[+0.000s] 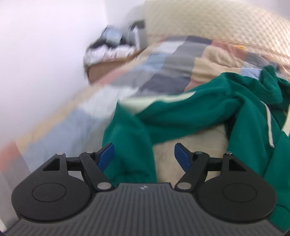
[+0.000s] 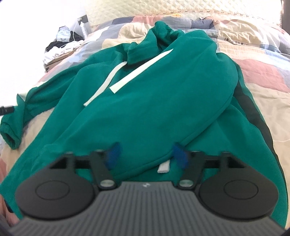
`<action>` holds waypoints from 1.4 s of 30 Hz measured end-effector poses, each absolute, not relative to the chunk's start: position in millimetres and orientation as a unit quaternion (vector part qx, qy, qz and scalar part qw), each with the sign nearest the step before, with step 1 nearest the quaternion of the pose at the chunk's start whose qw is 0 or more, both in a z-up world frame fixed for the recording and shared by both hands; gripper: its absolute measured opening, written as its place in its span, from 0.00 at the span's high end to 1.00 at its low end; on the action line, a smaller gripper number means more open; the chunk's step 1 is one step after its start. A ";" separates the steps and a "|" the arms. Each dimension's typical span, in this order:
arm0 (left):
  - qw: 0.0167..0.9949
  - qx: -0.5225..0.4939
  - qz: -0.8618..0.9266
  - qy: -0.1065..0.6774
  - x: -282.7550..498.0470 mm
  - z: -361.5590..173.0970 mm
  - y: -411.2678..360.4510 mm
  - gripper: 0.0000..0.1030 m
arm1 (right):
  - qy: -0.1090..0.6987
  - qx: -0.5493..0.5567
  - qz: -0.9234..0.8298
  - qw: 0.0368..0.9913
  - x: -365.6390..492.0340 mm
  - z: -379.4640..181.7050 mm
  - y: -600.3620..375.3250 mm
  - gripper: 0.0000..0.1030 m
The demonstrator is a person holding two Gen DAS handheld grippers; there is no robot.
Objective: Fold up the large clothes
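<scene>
Your green hoodie (image 2: 154, 101) lies spread over the patchwork quilt (image 2: 257, 59) on the bed, its hood bunched toward the quilted headboard (image 2: 163, 7) at the far edge. Two white drawstrings (image 2: 141, 69) run down its chest. One part of the garment is folded over the body, and its curved edge crosses from the right side down toward the near edge of the bed. A white tab (image 2: 164, 167) peeks out from under that fold.

Your right tongs (image 2: 146, 154) are spread wide, hovering low over the near part of the hoodie, with the fold's lower edge lying between the blue fingertips (image 2: 113, 153); they pinch nothing.

Your left tongs (image 1: 144, 157) are also spread apart. The hoodie's sleeve (image 1: 130, 145) trails down between their blue fingertips (image 1: 107, 156), close to the left one, though the blur makes it hard to say whether it touches. The left view is smeared by motion.

Past the bed's far left corner, a heap of dark and white clutter (image 2: 59, 45) sits against the white wall (image 1: 45, 54).
</scene>
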State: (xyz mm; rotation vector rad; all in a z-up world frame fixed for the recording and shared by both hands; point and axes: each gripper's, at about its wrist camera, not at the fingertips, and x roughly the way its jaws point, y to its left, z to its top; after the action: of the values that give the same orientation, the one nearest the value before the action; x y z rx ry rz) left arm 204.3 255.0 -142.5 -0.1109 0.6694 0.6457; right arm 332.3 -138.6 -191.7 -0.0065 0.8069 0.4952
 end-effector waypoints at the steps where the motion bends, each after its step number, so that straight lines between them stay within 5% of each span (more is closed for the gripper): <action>1: 0.889 -0.057 0.317 0.326 204.0 -146.4 260.3 0.25 | 0.389 -0.003 0.237 0.890 332.9 -191.2 -138.1 0.22; 9: 0.867 -0.078 0.329 0.365 212.7 -193.5 299.7 0.27 | 0.392 0.024 0.257 0.883 337.6 -188.6 -128.3 0.22; 14: 0.869 -0.110 0.352 0.329 210.0 -192.3 311.6 0.70 | 0.401 0.015 0.260 0.878 342.0 -195.3 -120.1 0.22; 19: 0.867 -0.157 0.374 0.290 195.8 -154.7 343.2 0.85 | 0.402 0.019 0.254 0.879 343.4 -194.3 -122.5 0.22; 26: 0.904 -0.081 0.355 0.224 203.4 -22.6 354.0 0.88 | 0.391 0.040 0.251 0.885 340.6 -184.2 -132.6 0.22; 33: 0.951 0.043 0.243 0.189 244.0 98.1 259.3 0.88 | 0.392 0.076 0.244 0.884 342.2 -178.7 -150.1 0.22; 42: 0.964 0.174 0.052 0.195 289.0 97.0 60.5 0.87 | 0.361 0.125 0.225 0.896 342.4 -163.6 -181.1 0.22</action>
State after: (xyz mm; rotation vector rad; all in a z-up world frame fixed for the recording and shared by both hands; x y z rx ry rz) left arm 289.0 60.5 97.0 0.3514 0.3946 0.1048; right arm 342.4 -181.1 -163.6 0.2590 0.7477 0.4666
